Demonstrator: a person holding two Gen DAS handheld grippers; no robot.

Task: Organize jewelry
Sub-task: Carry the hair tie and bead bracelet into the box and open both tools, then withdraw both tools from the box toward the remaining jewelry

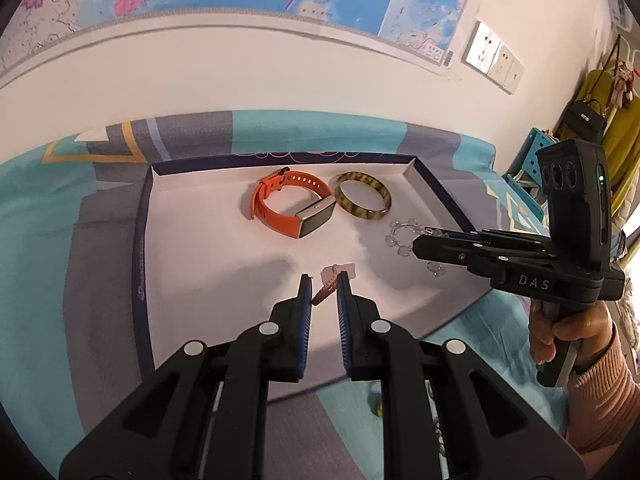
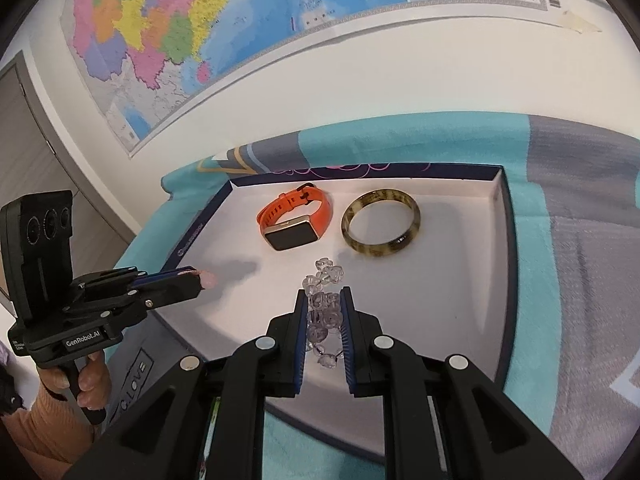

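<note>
A white-lined box lid tray (image 1: pixel 192 224) (image 2: pixel 460 248) lies on the bed. In it are an orange smartwatch (image 1: pixel 294 210) (image 2: pixel 294 220) and a brown mottled bangle (image 1: pixel 362 198) (image 2: pixel 380 222), side by side at the back. My left gripper (image 1: pixel 325 282) is shut on a small pink hair clip (image 1: pixel 332 282) and holds it over the tray's front; the clip's tip shows in the right wrist view (image 2: pixel 208 279). My right gripper (image 2: pixel 324 296) is shut on a clear crystal bead bracelet (image 2: pixel 322 312), which hangs over the tray's right side (image 1: pixel 404 240).
The tray sits on a teal and grey blanket (image 1: pixel 60 240) (image 2: pixel 580 200). A white wall with a map (image 2: pixel 200 40) rises just behind the bed. Bags and clothes (image 1: pixel 604 120) hang at the far right. A small gold item (image 1: pixel 378 410) lies on the blanket below my left gripper.
</note>
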